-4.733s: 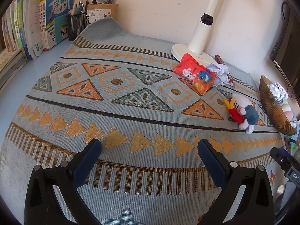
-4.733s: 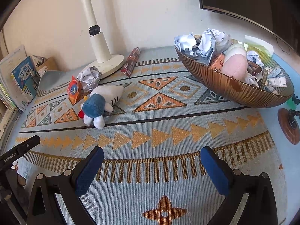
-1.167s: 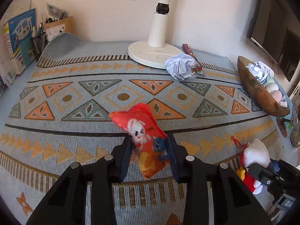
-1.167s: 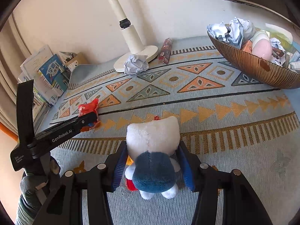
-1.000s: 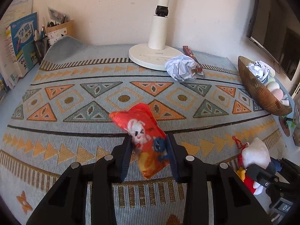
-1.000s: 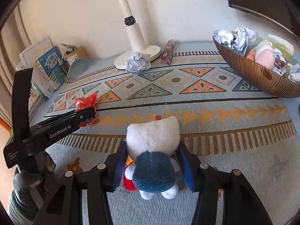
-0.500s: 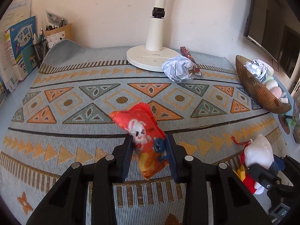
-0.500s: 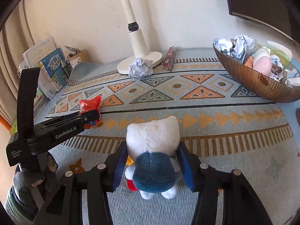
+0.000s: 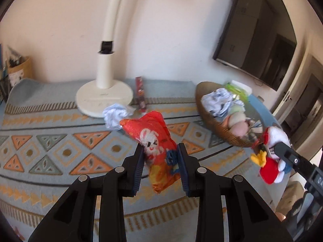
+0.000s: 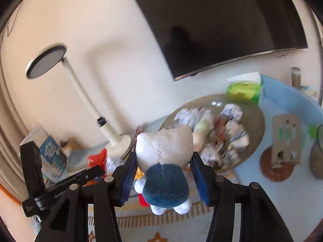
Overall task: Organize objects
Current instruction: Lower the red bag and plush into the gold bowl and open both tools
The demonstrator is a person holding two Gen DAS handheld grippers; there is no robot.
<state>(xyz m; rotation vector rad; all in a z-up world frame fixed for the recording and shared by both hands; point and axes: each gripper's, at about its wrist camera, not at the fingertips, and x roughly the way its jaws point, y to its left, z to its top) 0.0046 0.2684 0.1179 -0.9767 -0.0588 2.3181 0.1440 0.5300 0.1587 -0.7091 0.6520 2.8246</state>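
Left view: the left claw point(image 9: 160, 168) is clenched on the lower half of a red snack bag point(image 9: 153, 141), held above the patterned mat point(image 9: 50, 141), its long axis tilting up and to the left; a paper ball point(image 9: 115, 117) and lamp base point(image 9: 104, 98) lie beyond, the bowl point(image 9: 214, 127) to the right. Right view: the right claw point(image 10: 162, 178) grips a plush toy point(image 10: 164, 161) upright, white head up, raised before the full bowl point(image 10: 256, 129), with the left claw point(image 10: 94, 171) and its bag point(image 10: 98, 160) at lower left.

A white desk lamp point(image 9: 105, 92) stands below a wall-mounted screen point(image 10: 222, 20).
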